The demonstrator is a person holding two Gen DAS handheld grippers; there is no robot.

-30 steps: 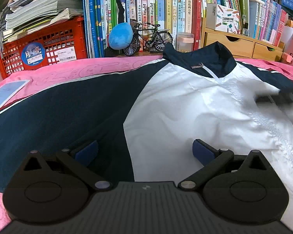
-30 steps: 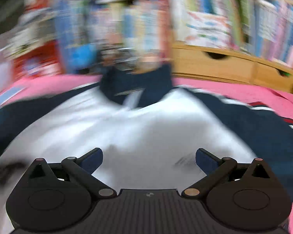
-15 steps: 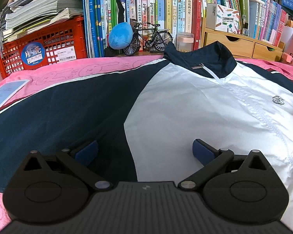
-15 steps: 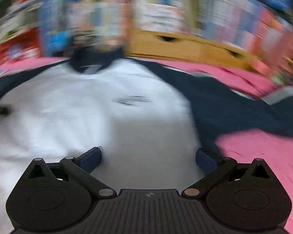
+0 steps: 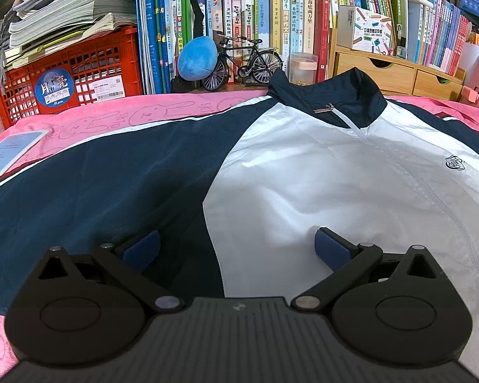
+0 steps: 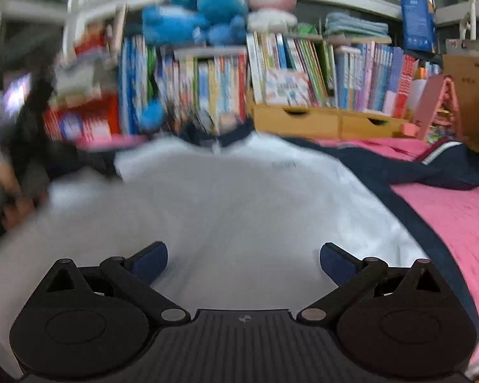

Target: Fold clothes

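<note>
A navy and white zip jacket (image 5: 303,172) lies flat, front up, on a pink blanket (image 5: 111,118), its collar toward the bookshelf. My left gripper (image 5: 236,249) hovers open just over the seam between its navy left sleeve and white chest, nothing between the fingers. In the blurred right wrist view the same jacket (image 6: 233,204) spreads below my right gripper (image 6: 242,258), which is open over the white chest. The jacket's right navy sleeve (image 6: 431,166) lies bunched on the blanket (image 6: 447,217). A hand (image 6: 3,198) shows at the far left edge.
Behind the blanket stand a red crate (image 5: 70,76) stacked with papers, a row of books (image 5: 255,22), a blue plush ball (image 5: 196,59), a model bicycle (image 5: 242,63) and wooden drawers (image 5: 392,73). A light card (image 5: 9,150) lies on the blanket at left.
The right gripper has swung fast to the right and pulled back, so more of the white chest and the right sleeve show. The left gripper has stayed put.
</note>
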